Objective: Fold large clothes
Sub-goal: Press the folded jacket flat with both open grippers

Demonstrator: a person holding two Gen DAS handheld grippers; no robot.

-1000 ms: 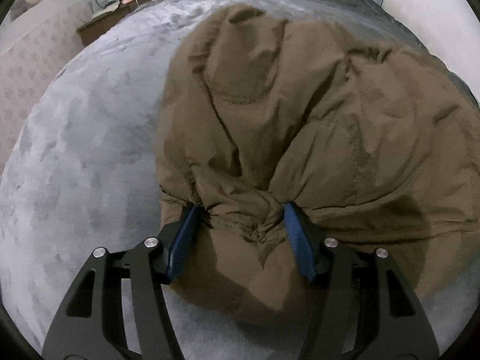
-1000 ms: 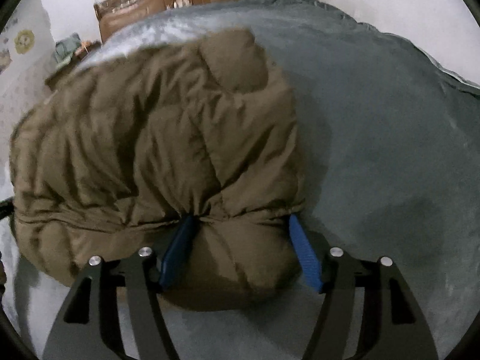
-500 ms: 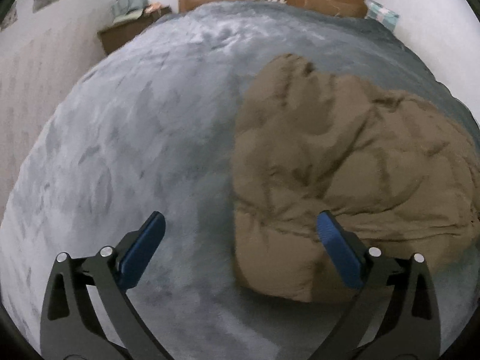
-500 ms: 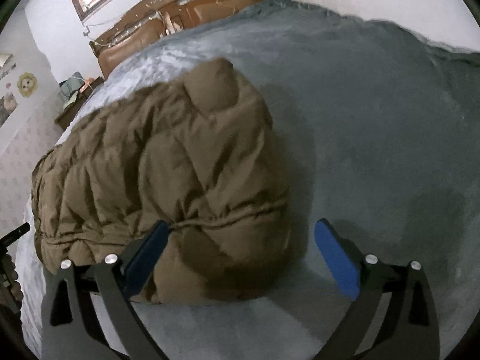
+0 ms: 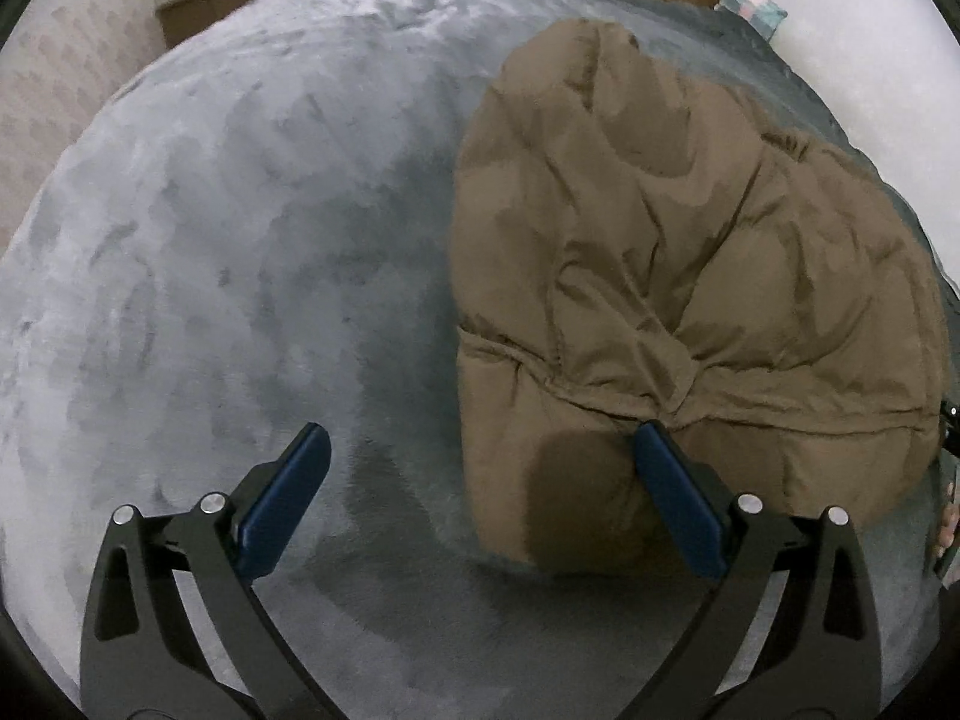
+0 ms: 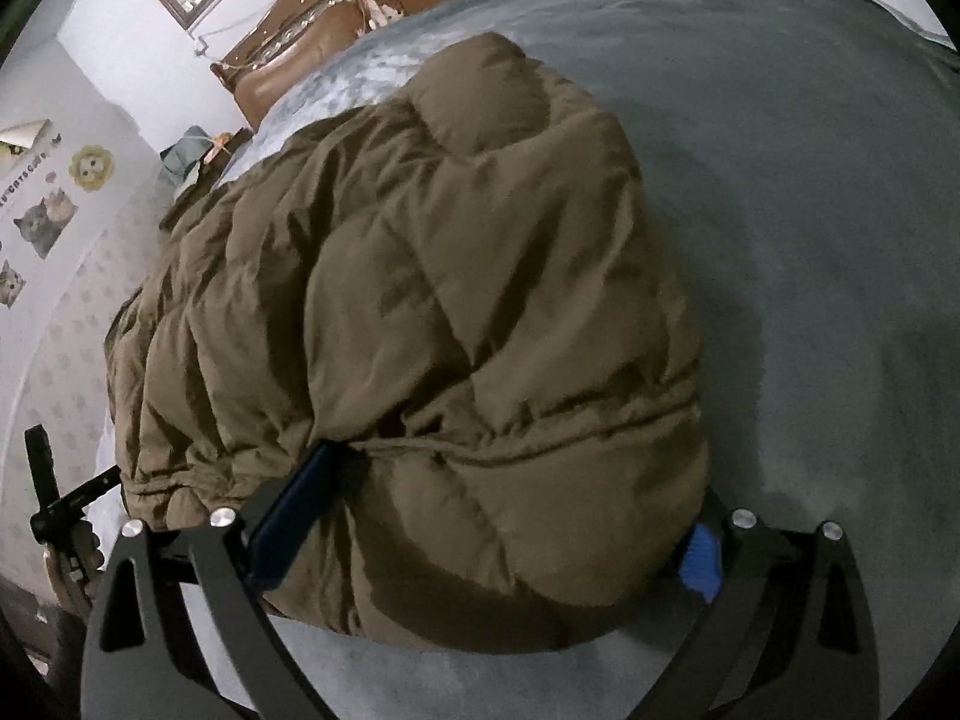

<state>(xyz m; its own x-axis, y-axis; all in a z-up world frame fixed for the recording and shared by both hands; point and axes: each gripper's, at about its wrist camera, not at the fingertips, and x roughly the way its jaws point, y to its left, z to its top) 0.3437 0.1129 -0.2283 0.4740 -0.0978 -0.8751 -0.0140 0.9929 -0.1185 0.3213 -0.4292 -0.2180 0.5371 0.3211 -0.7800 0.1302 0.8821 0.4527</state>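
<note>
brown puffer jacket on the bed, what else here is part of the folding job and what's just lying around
Part of the job:
brown puffer jacket
left gripper, open
right gripper, open around the jacket's near end
grey blanket under it

Lying about:
bedside table with clutter
wooden headboard
cat stickers on the wall

We are in a home bedroom: a bed under a grey plush blanket [image 5: 252, 252], a brown padded headboard [image 6: 336, 30] at 12 o'clock, a nightstand [image 5: 228, 6], cat stickers [image 6: 48, 222] at 9 o'clock on the wall.
</note>
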